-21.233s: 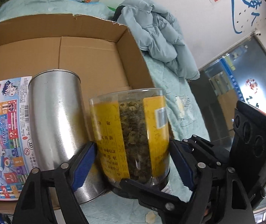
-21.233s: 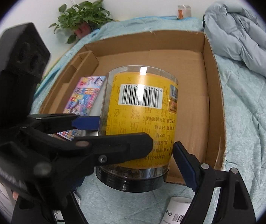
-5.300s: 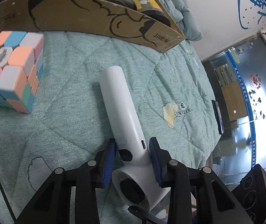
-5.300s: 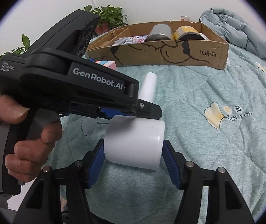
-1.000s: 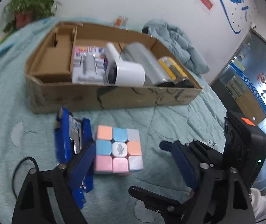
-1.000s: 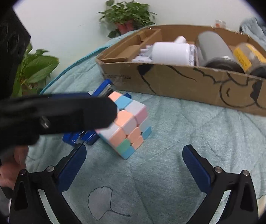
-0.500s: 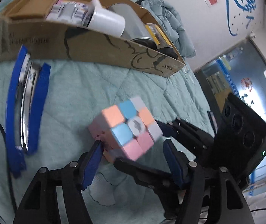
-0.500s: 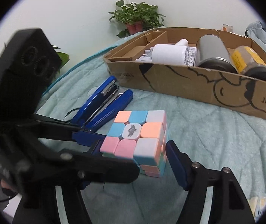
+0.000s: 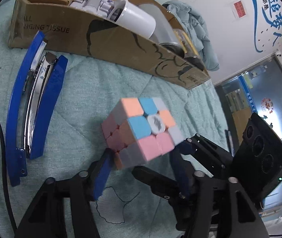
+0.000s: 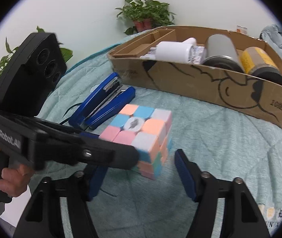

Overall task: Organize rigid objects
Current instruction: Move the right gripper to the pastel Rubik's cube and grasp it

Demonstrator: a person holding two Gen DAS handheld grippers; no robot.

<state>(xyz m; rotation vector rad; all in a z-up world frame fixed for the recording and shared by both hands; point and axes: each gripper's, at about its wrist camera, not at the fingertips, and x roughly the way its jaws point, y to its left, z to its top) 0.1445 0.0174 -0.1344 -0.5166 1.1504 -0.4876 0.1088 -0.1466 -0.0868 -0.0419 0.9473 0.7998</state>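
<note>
Puzzle cube (image 9: 141,130) sits between the blue pads of the left gripper (image 9: 141,170), clamped from both sides and tilted, looks lifted off the bed (image 9: 93,91) — the wrist view shows its lower corner clear of the quilt, though blur makes contact hard to confirm. In the right wrist view the same cube (image 10: 141,136) is just ahead of the right gripper (image 10: 141,174), whose jaws stand wide apart, holding nothing, cube not touching its right pad.

Ahead-left of the left gripper, a blue stapler (image 9: 36,103) lies loose on the bed, a black cable (image 9: 0,138) beside it.

Further ahead, the cardboard box (image 10: 210,91) already holds a white cylinder thing (image 10: 174,52), a steel can (image 10: 222,49), a yellow-label jar (image 10: 259,61) and some packs behind.

Judgement: most items are packed; the cube is mid-transfer and needs carrying forward to the box; the stapler is left after that. Roughly two objects to go.
</note>
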